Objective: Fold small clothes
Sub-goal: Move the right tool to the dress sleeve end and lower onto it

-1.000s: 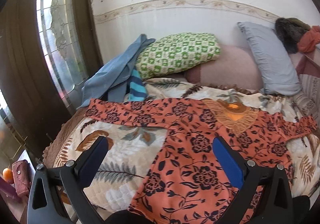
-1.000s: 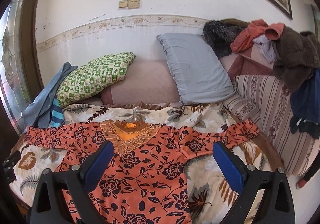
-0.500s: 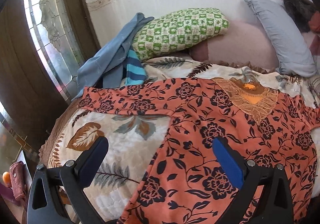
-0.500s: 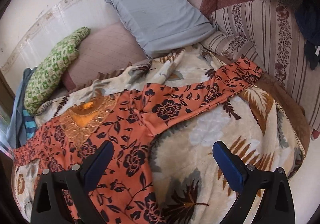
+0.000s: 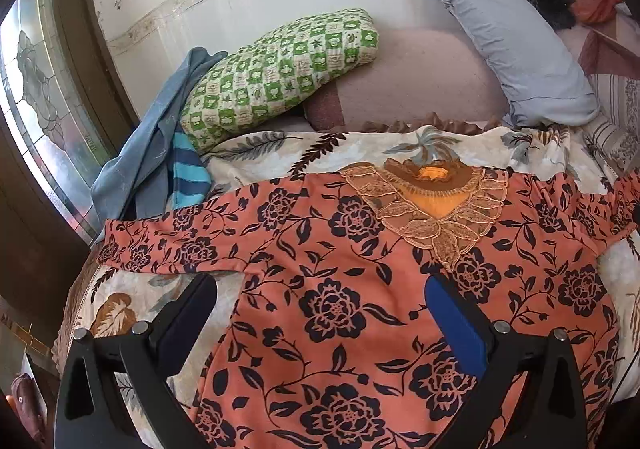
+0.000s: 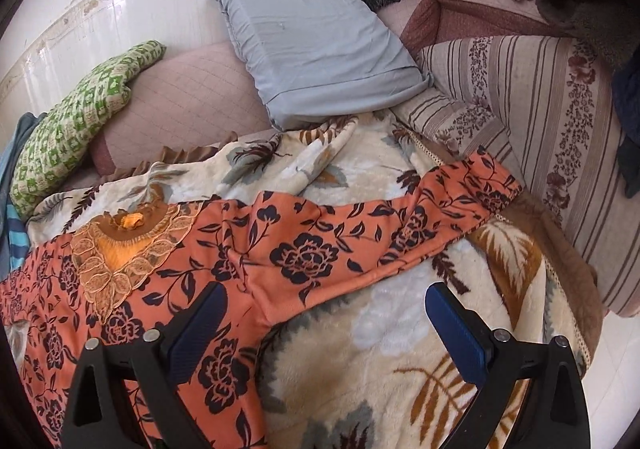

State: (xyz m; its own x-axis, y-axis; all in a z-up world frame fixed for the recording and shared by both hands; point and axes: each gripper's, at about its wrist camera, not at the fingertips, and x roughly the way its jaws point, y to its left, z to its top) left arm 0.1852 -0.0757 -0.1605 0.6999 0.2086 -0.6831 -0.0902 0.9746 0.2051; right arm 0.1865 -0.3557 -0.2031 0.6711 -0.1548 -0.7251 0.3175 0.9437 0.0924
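The orange flowered top [image 5: 344,313] lies flat on the blanket [image 6: 404,333], both sleeves spread. The left claw [image 5: 320,313] hangs released over the body, a sleeve [image 5: 168,249] ahead to its left. The right claw [image 6: 326,323] is released too, the other sleeve [image 6: 400,225] just ahead. Pinching each sleeve near the cuff should fold it inward cleanly.
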